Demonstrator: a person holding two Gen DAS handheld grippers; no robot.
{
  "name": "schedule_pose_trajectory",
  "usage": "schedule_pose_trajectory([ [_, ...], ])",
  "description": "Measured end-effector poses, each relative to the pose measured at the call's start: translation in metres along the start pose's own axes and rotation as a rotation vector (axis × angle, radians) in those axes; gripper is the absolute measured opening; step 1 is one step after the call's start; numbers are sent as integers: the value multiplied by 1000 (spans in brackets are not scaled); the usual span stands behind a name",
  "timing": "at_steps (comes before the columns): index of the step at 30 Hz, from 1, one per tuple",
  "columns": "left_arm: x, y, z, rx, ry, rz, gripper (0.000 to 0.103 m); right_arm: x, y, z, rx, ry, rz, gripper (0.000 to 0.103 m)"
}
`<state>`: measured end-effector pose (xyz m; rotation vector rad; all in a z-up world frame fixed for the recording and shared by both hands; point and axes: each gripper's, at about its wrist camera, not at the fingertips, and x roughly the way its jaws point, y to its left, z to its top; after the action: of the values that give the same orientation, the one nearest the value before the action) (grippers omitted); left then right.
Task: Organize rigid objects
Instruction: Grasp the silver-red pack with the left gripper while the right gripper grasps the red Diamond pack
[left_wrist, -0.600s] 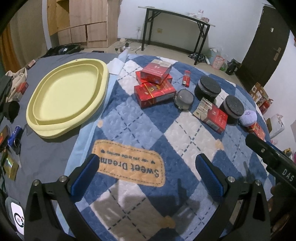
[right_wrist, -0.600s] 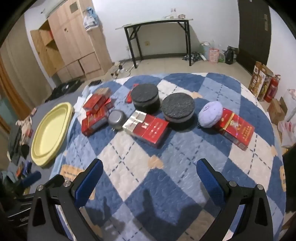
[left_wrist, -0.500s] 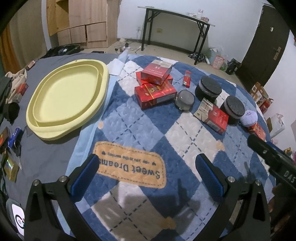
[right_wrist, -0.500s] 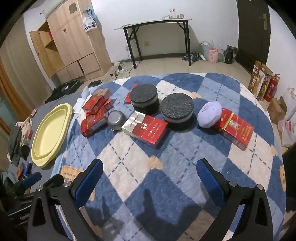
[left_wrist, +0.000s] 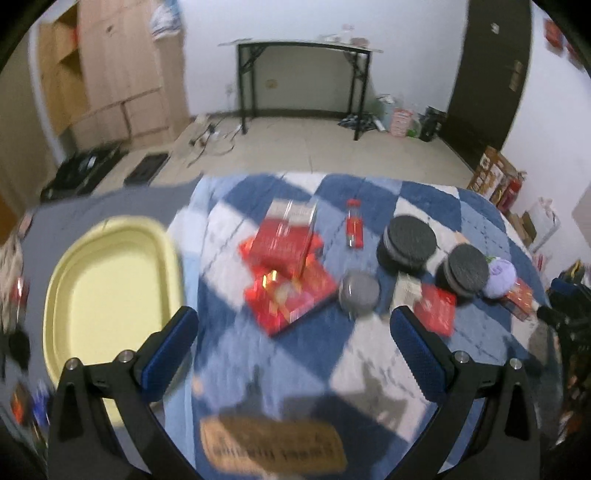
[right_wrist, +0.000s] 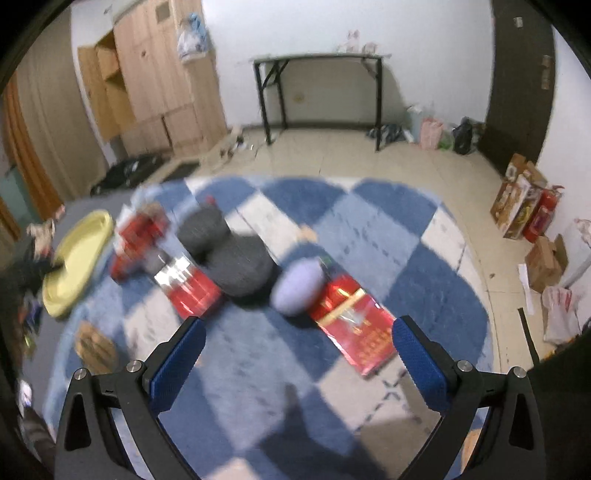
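left gripper (left_wrist: 293, 330) jaws gaping wide, holding nothing | glossy red boxes (left_wrist: 291, 295) lying just ahead between them | right gripper (right_wrist: 298, 339) jaws gaping, empty | flat red box (right_wrist: 354, 328) sitting ahead on quilted checked blanket (right_wrist: 369, 229)

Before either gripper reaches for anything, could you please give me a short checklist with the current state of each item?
1. Left gripper open and holding nothing: ok.
2. Right gripper open and holding nothing: ok.
3. Yellow tray free to receive items: ok, nothing lies in the part that shows.
4. Stack of red boxes steady and clear of the left fingers: cannot tell, the picture is smeared by motion.
5. Red box ahead of the right gripper free to lift: not ok, the purple round object sits against its far end.
6. Views sharp enough to aim: not ok, both are blurred.
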<state>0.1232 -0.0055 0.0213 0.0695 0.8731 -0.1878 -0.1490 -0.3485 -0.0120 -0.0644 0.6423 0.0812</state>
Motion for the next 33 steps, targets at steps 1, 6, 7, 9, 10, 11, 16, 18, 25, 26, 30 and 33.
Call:
schedule_pose_trajectory([
  [1, 9, -1, 6, 28, 1, 6, 103, -3, 0, 3, -42, -36, -23, 103],
  [6, 66, -2, 29, 134, 41, 28, 103, 9, -9, -5, -77, -1, -12, 103],
  [7, 77, -2, 32, 148, 48, 31, 103, 21, -14, -6, -89, 25, -11, 103],
  [9, 95, -3, 38, 174, 52, 45, 103, 30, -17, -10, -101, 49, -18, 103],
  [10, 103, -4, 41, 187, 54, 53, 103, 42, -28, -13, -109, 89, -25, 103],
  [11, 110, -3, 42, 197, 60, 55, 103, 43, -29, -11, -115, 69, -27, 103],
  [16, 132, 15, 43, 136, 77, 41, 103, 58, -31, -19, -56, 34, 2, 103],
  [18, 137, 23, 42, 81, 88, -13, 103, 63, -37, -25, -26, 22, 42, 103],
  [25, 137, 22, 36, 31, 75, 0, 83, 90, -50, -40, -6, -13, 69, 80],
  [26, 134, 20, 36, 33, 65, 17, 67, 90, -51, -42, -5, -15, 76, 79],
  [30, 123, 30, 42, -31, 56, 14, 63, 91, -48, -50, -28, 3, 74, 73],
  [33, 101, 36, 43, -71, 23, 18, 63, 81, -48, -49, -17, -13, 76, 72],
])
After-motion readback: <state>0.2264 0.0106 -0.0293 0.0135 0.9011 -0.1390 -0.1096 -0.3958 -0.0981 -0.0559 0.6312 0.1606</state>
